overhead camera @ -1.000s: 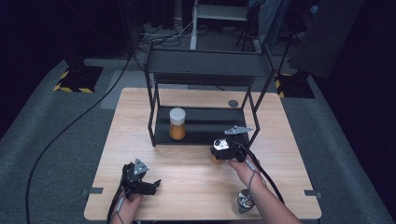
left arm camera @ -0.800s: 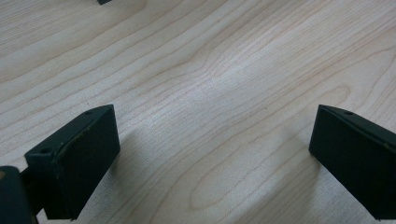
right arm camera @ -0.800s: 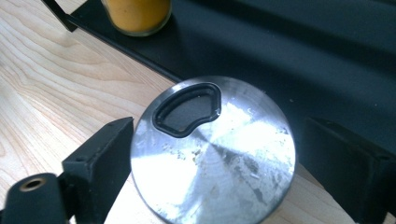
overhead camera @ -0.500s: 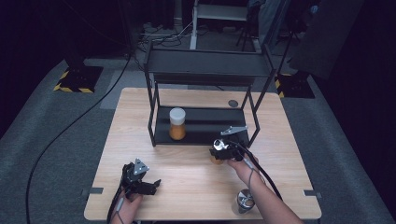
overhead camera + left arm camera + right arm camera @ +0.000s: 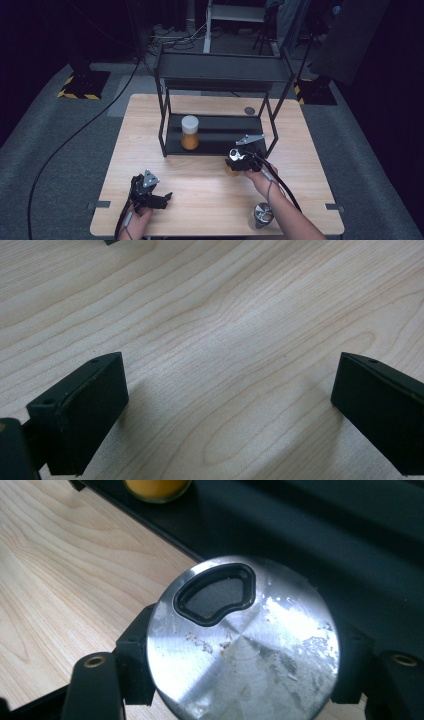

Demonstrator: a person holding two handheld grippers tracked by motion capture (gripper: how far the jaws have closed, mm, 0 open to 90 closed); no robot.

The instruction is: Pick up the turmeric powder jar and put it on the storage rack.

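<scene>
- Dark floor and trailing cables surround a pale wooden bench (image 5: 150, 120) that carries everything in play.
- On the far half of the bench stands a black two-level metal rack (image 5: 220, 75); a jar of orange stuff with a white lid (image 5: 190, 132) sits on its lower shelf, left of middle.
- Near the right near edge of the bench stands a small shiny metal cup (image 5: 261, 215), well apart from the rack.
- The right hand-held gripper (image 5: 240, 161) sits just in front of the rack's lower shelf, right of the jar. Its jaws have just been closing and now clamp a small round shaker with a metal lid (image 5: 245, 640) — one jaw on each side, under the lid's rim.
- That lid is smooth, scuffed metal with a rubber-edged pour opening (image 5: 216, 599); the shaker likely handles as light, stiff and somewhat slippery, so a grip on the body below the lid, kept upright, seems safest — tilting could spill through the opening.
- The left hand-held gripper (image 5: 225, 405) rests low over bare wood at the near left, jaws wide apart with nothing between them.
</scene>
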